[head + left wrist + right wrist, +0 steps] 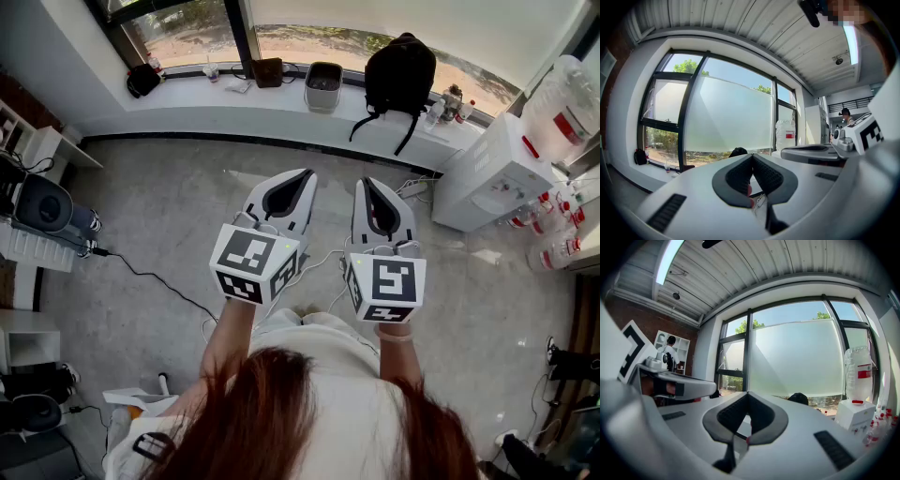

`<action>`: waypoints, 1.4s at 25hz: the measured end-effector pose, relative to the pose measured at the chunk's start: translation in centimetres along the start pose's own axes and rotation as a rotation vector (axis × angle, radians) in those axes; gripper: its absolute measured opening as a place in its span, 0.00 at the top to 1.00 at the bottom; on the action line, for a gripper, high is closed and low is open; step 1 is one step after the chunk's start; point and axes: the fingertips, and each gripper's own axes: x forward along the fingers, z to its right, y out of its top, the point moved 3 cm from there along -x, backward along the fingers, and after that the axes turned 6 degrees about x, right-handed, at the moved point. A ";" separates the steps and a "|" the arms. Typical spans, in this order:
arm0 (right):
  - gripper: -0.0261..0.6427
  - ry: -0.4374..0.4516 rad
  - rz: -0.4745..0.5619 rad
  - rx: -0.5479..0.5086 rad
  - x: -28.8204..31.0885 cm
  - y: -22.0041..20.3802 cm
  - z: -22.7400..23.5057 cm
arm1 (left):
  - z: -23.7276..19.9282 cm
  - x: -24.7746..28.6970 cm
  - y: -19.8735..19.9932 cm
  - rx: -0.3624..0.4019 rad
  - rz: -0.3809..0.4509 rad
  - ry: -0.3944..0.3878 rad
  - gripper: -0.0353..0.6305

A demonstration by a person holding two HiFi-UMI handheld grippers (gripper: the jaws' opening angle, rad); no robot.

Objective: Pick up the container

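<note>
Left claw (302,176) and right claw (367,184) closed, empty; both should open before reaching the grey container (323,86), upper centre

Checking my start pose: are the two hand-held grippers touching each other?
Apart. The head view shows bare floor between the left hand-held gripper and the right hand-held gripper.

Cannot make out the small things (450,101) on the far sill (187,94), right of the backpack (398,70): too small. Loses part of the jug (574,94) to the right edge, the shelves (23,141) to the left edge, the hair (281,422) to the near edge. In the head view, hides both hands under the cubes (251,262). Shows the far person (845,115) in the left gripper view too tiny to tell more
</note>
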 end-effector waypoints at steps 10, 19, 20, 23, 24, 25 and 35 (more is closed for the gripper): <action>0.93 0.016 0.029 -0.021 -0.6 0.3 1.4 | 1.5 1.3 0.0 0.004 -0.016 0.030 0.93; 0.93 0.008 0.005 0.052 0.0 -0.3 2.9 | 1.4 2.6 -0.7 0.000 -0.044 0.031 0.93; 0.93 0.008 0.001 0.061 0.3 -0.4 3.1 | 1.2 2.9 -0.9 -0.002 -0.048 0.030 0.93; 0.93 0.005 -0.010 0.071 1.5 -0.8 3.2 | 0.1 3.6 -1.9 -0.006 -0.068 0.037 0.93; 0.93 0.004 -0.012 0.070 2.0 -1.0 3.2 | -0.4 3.8 -2.1 -0.009 -0.073 0.041 0.93; 0.93 0.004 -0.014 0.069 2.5 -1.1 3.1 | -0.9 4.0 -2.3 -0.012 -0.074 0.044 0.93; 0.93 -0.011 -0.023 0.063 9.7 -1.6 2.3 | -7.3 7.6 -2.8 -0.009 -0.081 0.043 0.93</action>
